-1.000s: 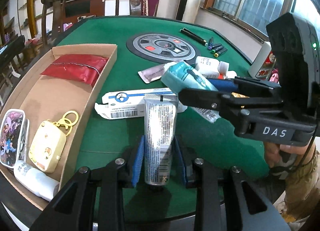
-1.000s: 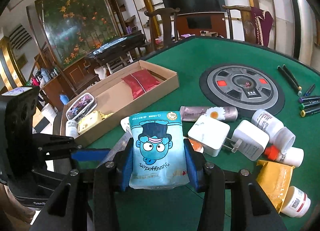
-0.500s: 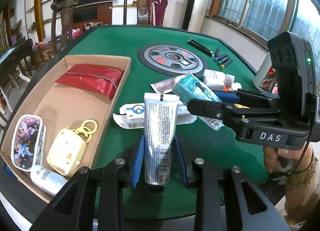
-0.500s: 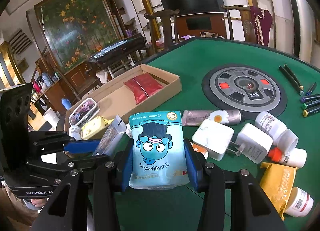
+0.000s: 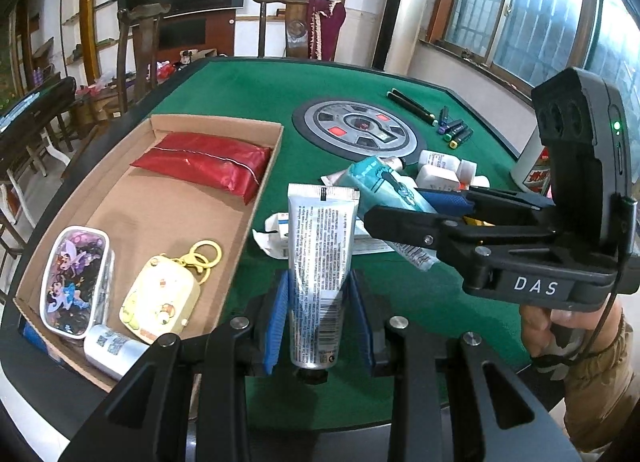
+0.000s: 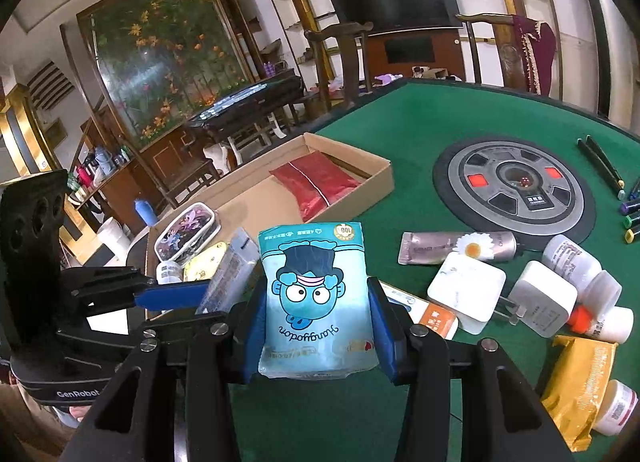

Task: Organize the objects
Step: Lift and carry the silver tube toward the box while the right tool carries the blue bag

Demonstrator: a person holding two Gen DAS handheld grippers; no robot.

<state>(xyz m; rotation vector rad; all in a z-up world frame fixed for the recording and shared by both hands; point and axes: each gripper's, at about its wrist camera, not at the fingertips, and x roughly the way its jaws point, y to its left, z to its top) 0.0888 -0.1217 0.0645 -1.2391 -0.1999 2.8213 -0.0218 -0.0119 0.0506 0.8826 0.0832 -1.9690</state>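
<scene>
Silver tube (image 5: 320, 278) clamped in left hand-held gripper (image 5: 320, 314), cap hidden; blue packet (image 6: 316, 302) in right (image 6: 316, 334).

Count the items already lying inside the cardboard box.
4. Red pouch at the cardboard box's far end; cartoon-print case, cream keychain case and small white bottle at the near end. Something small could hide behind them.

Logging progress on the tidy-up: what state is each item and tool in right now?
Left tool: shut on silver tube, held off the table.
Right tool: shut on blue cartoon pouch, lifted.
Cardboard box: open, part filled.
Red pouch: lying in box.
Yellow keychain case: lying in box.
</scene>
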